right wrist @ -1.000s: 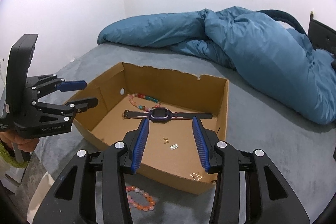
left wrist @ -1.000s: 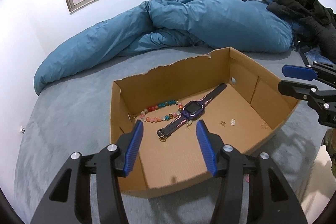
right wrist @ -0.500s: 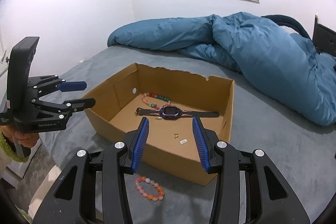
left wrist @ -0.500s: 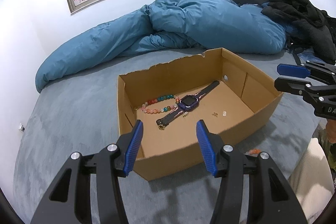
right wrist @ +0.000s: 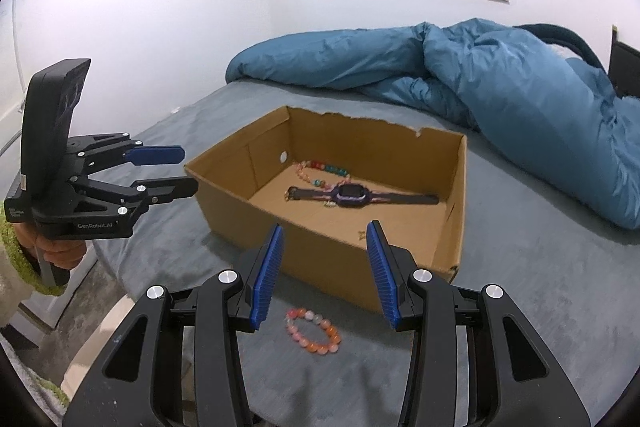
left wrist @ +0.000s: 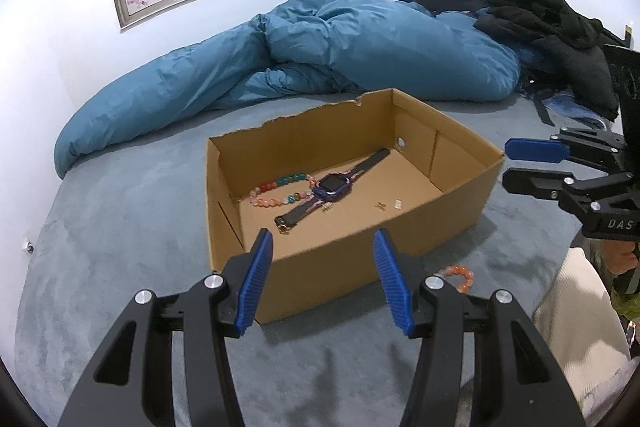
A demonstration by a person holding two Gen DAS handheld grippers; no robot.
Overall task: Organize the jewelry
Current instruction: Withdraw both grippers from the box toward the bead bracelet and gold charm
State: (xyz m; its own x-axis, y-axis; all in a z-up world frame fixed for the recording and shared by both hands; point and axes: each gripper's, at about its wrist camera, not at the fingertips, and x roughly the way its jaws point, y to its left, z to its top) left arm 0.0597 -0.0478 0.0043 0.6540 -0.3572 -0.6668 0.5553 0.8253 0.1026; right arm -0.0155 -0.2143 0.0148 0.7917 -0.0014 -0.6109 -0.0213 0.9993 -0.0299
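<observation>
Progress is partial: the watch (left wrist: 331,185), a bead bracelet (left wrist: 280,189) and small pieces lie in the box (left wrist: 320,263). One pink bracelet (right wrist: 313,330) remains on the bed (right wrist: 520,291), just outside it. My left hand-held gripper (left wrist: 323,281) and right hand-held gripper (right wrist: 325,273) are both spread and hold nothing.

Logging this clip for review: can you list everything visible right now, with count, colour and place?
cardboard box: one, brown, open, on the bed
watch: one, purple and black, inside the box
multicolour bracelet: one, inside the box beside the watch
small trinkets: a few, pale, on the box floor
orange bracelet: one, orange-pink, on the bed outside the box
duvet: one, blue, bunched behind the box
dark clothes: pile, black, far right
bed: one, grey-blue
left gripper: open, empty
right gripper: open, empty
</observation>
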